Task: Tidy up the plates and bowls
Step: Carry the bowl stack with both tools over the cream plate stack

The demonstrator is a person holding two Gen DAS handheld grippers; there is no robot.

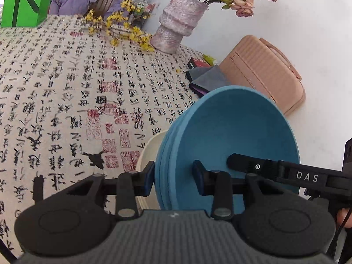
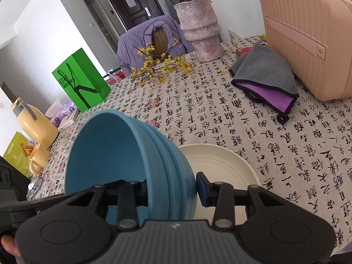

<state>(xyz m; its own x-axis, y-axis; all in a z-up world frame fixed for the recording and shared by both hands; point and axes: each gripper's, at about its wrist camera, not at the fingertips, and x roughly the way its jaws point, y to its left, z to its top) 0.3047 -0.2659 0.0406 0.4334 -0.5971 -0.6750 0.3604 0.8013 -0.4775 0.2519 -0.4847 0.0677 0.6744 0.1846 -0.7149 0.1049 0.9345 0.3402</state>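
Note:
A blue bowl (image 1: pixel 231 136) is held tilted on its side above the table; it also shows in the right wrist view (image 2: pixel 123 154). My left gripper (image 1: pixel 173 178) is shut on its rim, one finger outside, one inside. My right gripper (image 2: pixel 171 189) is shut on the opposite rim the same way; its black finger (image 1: pixel 253 165) shows inside the bowl in the left wrist view. A cream plate (image 2: pixel 222 167) lies on the tablecloth just beneath the bowl, partly hidden in the left wrist view (image 1: pixel 147 151).
A pink vase (image 2: pixel 200 28) with flowers, yellow blossom twigs (image 2: pixel 158 68), a grey and purple cloth (image 2: pixel 266 77) and a peach case (image 2: pixel 308 37) stand at the back. A green bag (image 2: pixel 81 81), yellow jug (image 2: pixel 35 123) and yellow mug (image 2: pixel 39 158) are left.

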